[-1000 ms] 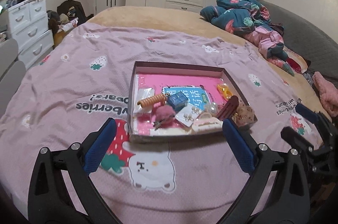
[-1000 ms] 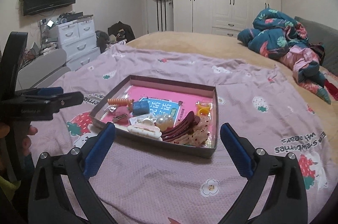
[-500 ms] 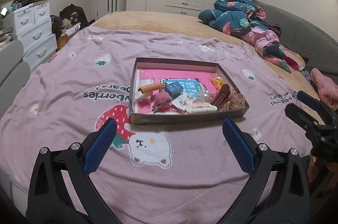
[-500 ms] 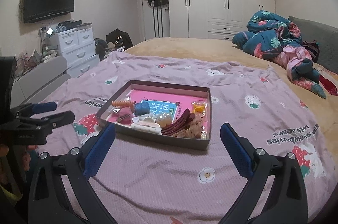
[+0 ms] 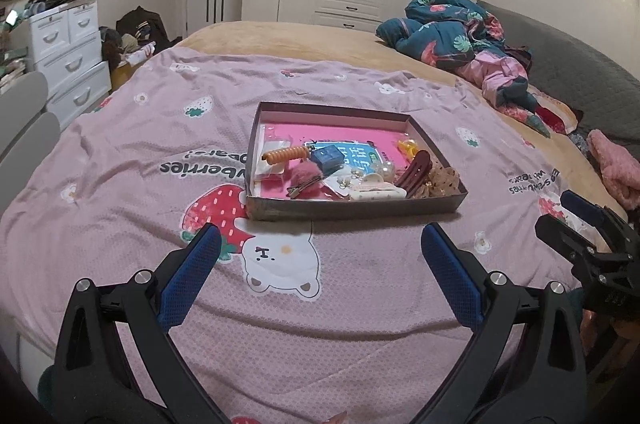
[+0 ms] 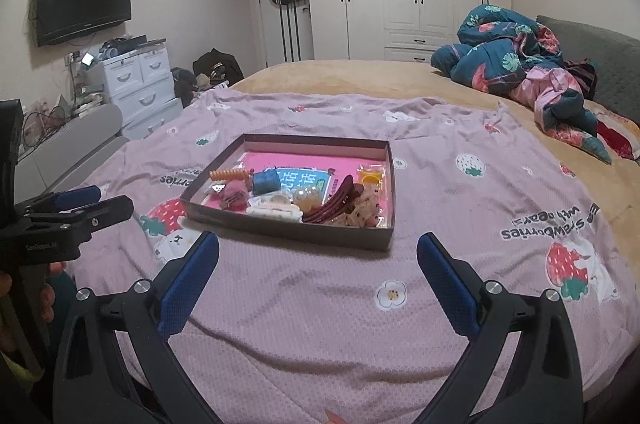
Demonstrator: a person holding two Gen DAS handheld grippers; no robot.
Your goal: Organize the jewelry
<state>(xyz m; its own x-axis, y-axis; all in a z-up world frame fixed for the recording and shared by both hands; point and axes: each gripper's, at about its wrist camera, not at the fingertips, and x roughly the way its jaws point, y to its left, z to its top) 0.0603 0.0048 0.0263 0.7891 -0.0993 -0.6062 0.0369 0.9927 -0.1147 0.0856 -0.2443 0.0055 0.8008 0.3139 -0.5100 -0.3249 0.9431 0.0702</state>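
Both tools, left tool [image 5: 316, 244] and right tool [image 6: 318, 252], gape wide, holding nothing, at six o'clock of the tray [image 6: 288, 230] on the bed [image 6: 460, 207]. Jewelry [image 6: 272, 205] lies heaped inside (sorted or awaiting sorting, I cannot judge).

Left gripper [image 5: 318, 244], right gripper [image 6: 318, 252]: jaws spread wide.
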